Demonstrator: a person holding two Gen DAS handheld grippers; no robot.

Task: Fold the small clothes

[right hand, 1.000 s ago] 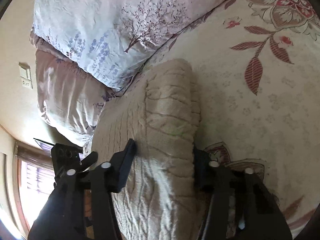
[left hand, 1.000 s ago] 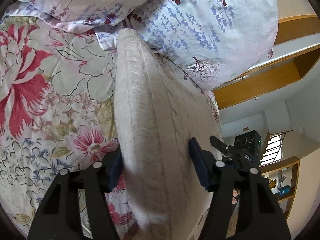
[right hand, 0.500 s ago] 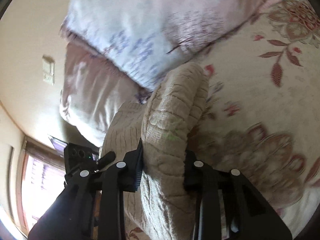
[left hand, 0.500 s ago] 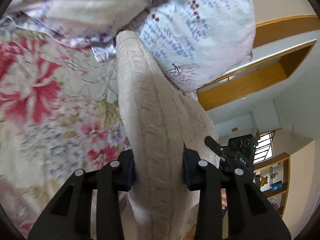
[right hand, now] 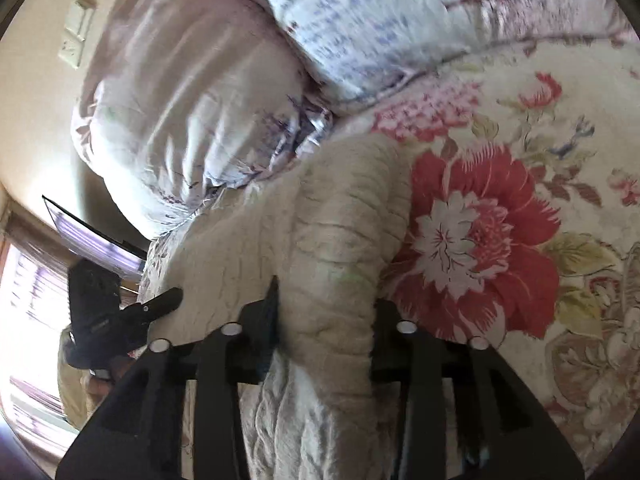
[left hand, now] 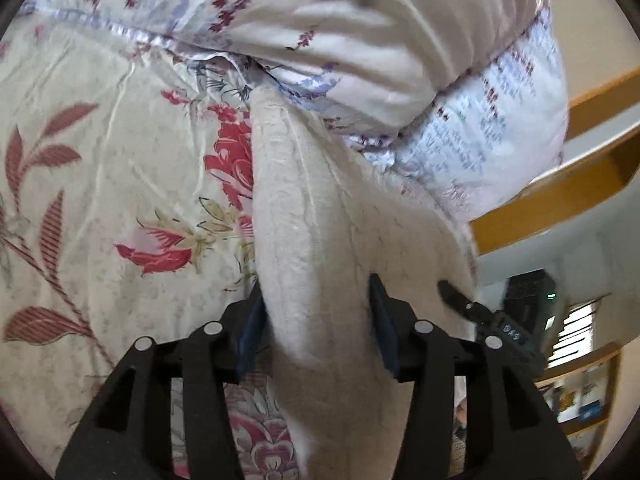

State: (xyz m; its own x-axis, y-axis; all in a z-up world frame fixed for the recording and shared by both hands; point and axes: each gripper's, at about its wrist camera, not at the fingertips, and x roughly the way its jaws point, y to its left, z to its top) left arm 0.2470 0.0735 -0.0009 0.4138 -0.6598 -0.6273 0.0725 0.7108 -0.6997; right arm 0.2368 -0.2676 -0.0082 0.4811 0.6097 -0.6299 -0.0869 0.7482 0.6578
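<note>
A cream cable-knit garment (left hand: 304,208) lies on the floral bedspread (left hand: 100,200), its far fold reaching the pillows. My left gripper (left hand: 316,320) has a bunched ridge of this knit between its blue pads; the jaws are opening, with the cloth still filling the gap and touching both pads. In the right wrist view the same garment (right hand: 344,216) runs up between the jaws of my right gripper (right hand: 326,320), which are also opening with the pads still against the knit. Each view shows the other gripper's finger (left hand: 456,298) (right hand: 160,300) at the garment's far edge.
Two pale floral pillows (left hand: 360,40) are stacked at the head of the bed, right behind the garment. A wooden shelf (left hand: 560,200) and a wall lie beyond. A wall switch (right hand: 78,28), a dark screen (right hand: 88,232) and a bright window (right hand: 24,300) are at the left.
Both grippers closed onto the knit, then widened somewhat. Both moved across the bed with the cloth, closer to the pillows; the bedspread pattern under them has shifted.
</note>
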